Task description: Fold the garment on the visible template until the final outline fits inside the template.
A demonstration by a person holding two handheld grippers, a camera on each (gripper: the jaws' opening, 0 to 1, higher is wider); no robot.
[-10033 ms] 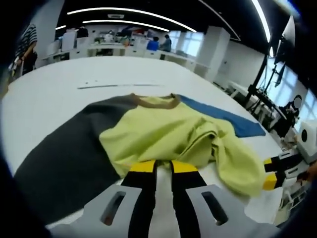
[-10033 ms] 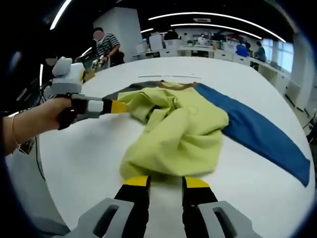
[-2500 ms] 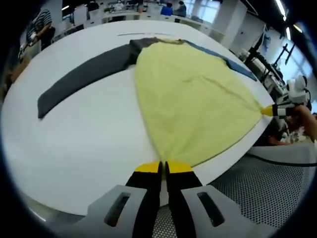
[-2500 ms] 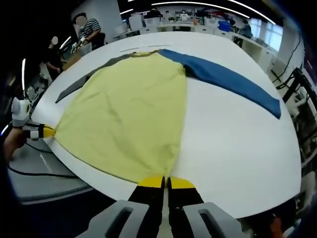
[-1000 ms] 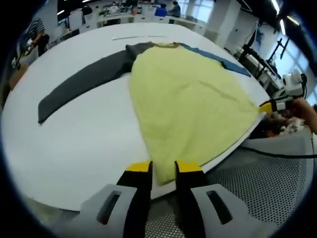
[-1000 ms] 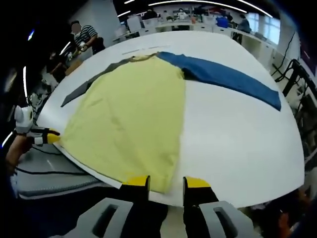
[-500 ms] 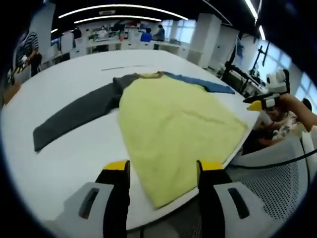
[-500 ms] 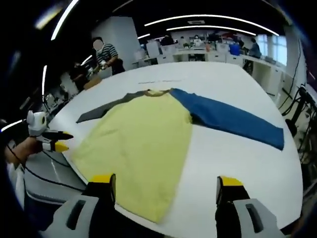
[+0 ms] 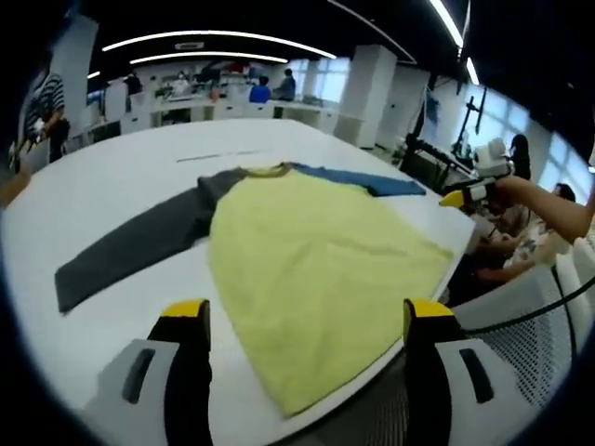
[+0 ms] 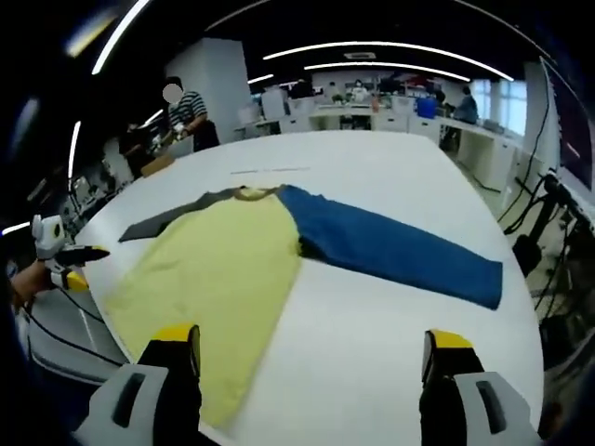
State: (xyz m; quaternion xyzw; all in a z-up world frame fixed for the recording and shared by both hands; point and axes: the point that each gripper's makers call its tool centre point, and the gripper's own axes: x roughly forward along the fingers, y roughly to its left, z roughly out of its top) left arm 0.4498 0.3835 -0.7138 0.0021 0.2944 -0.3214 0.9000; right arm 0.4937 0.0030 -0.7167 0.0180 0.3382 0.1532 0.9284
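Note:
A yellow-green shirt (image 9: 311, 255) lies flat on the white table (image 9: 112, 177), its hem at the near edge. Its grey sleeve (image 9: 130, 246) stretches left and its blue sleeve (image 9: 358, 181) right. In the right gripper view the shirt body (image 10: 218, 274) lies left, with the blue sleeve (image 10: 400, 251) and grey sleeve (image 10: 163, 221) spread out. My left gripper (image 9: 302, 316) is open above the hem, holding nothing. My right gripper (image 10: 311, 348) is open over bare table right of the shirt. Each gripper also appears in the other's view: the right gripper (image 9: 462, 193), the left gripper (image 10: 70, 260).
A thin pale strip (image 10: 270, 170) lies on the table beyond the collar. People stand and sit at benches (image 10: 372, 98) in the background. A person (image 10: 191, 116) stands at far left. Cables (image 9: 548, 297) hang off the table edge at right.
Both grippers let go of the hem corners, opened wide and lifted away. The shirt, crumpled earlier, now lies spread flat. The right view has shifted toward the blue sleeve.

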